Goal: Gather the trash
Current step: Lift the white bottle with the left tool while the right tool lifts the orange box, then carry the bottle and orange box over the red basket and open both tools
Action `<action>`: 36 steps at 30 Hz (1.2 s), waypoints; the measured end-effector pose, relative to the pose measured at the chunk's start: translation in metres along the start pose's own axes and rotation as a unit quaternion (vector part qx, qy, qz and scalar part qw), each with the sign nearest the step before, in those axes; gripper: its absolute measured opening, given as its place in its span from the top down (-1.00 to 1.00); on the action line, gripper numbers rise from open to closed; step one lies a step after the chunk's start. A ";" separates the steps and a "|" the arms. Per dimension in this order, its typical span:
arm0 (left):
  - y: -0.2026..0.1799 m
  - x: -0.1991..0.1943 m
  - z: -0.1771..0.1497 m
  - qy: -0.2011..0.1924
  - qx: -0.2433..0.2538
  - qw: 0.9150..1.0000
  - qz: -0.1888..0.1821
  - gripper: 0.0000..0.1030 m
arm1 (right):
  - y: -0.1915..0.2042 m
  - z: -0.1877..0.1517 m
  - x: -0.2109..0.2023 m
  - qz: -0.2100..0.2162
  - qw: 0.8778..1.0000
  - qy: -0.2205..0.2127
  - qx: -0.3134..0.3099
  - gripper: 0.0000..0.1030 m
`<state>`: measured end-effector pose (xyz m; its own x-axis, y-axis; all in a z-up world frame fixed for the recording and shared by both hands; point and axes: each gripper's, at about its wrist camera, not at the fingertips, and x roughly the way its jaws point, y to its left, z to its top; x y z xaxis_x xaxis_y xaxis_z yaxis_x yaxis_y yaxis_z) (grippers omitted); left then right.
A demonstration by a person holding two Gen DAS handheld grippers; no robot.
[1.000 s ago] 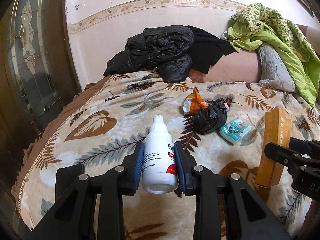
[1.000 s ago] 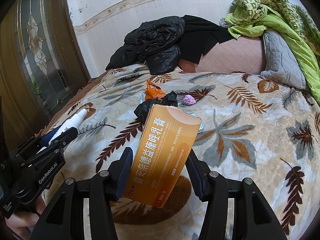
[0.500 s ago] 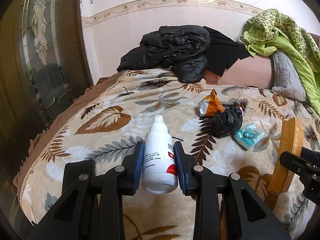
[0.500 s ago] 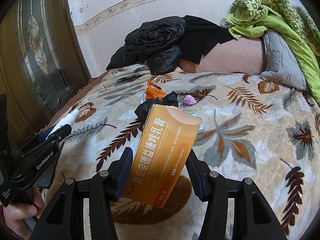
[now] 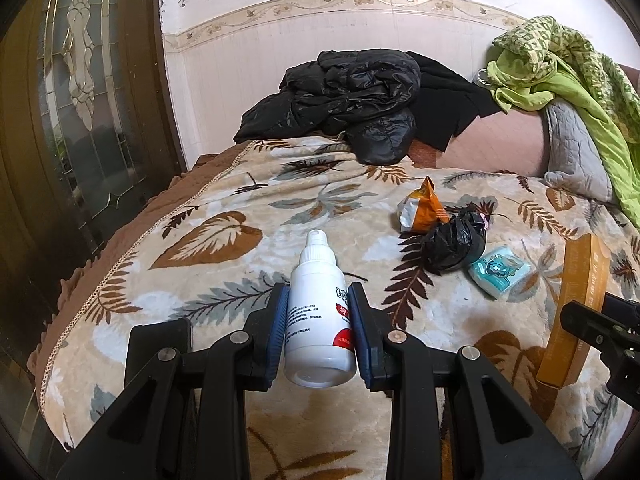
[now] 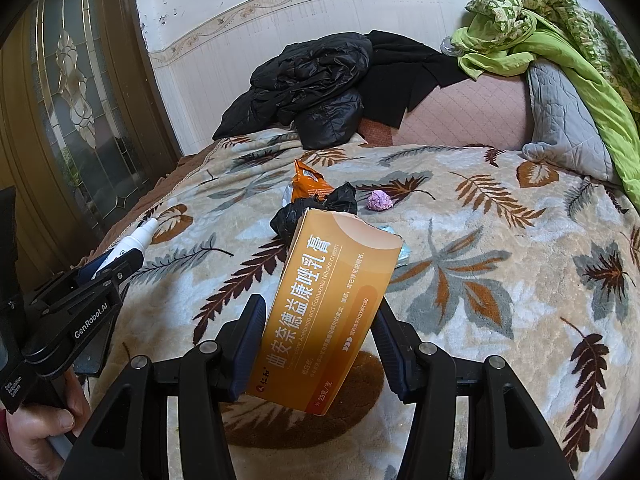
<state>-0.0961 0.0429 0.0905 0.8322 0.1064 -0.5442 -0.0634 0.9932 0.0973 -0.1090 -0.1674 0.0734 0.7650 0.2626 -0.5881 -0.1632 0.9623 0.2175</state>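
My left gripper (image 5: 319,322) is shut on a white spray bottle (image 5: 319,316) with a red label, held above the leaf-patterned blanket (image 5: 208,280). My right gripper (image 6: 320,320) is shut on an orange medicine box (image 6: 326,312), which also shows in the left wrist view (image 5: 576,308). On the blanket ahead lie an orange snack wrapper (image 5: 424,208), a crumpled black bag (image 5: 454,244), a teal tissue pack (image 5: 498,270) and a purple paper ball (image 6: 380,201). The left gripper with its bottle also shows in the right wrist view (image 6: 120,256).
Black jackets (image 5: 344,92) are piled at the bed's far end by the wall. A green quilt (image 5: 572,68) and grey pillow (image 6: 560,116) lie at the back right. A wood-and-glass door (image 5: 80,100) stands at the left beside the bed edge.
My left gripper with the bottle has drawn back and turned left, so the trash pile appears farther right. The right gripper has barely moved. Both grips are unchanged.
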 end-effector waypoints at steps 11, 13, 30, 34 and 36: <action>-0.002 0.000 0.000 0.001 0.002 1.000 -0.001 0.43 | 0.000 0.000 0.000 0.000 1.000 0.000 0.000 -0.12; -0.004 0.000 0.000 0.001 0.003 1.000 -0.002 0.43 | 0.001 0.000 0.000 0.000 1.000 0.000 0.000 -0.12; -0.036 -0.020 -0.003 -0.018 0.041 0.996 -0.082 0.43 | -0.021 0.001 -0.031 0.004 0.998 -0.024 0.057 -0.12; -0.045 -0.027 -0.005 -0.018 0.048 0.994 -0.096 0.43 | -0.034 -0.005 -0.050 -0.001 0.996 -0.031 0.081 -0.12; -0.048 -0.029 -0.006 -0.017 0.048 0.993 -0.102 0.43 | -0.037 -0.009 -0.057 -0.003 0.996 -0.030 0.088 -0.12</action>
<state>-0.1202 -0.0080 0.0969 0.8402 -0.1000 -0.5329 0.1601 0.9848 0.0677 -0.1520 -0.2178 0.0919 0.8026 0.2467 -0.5431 -0.0503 0.9352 0.3505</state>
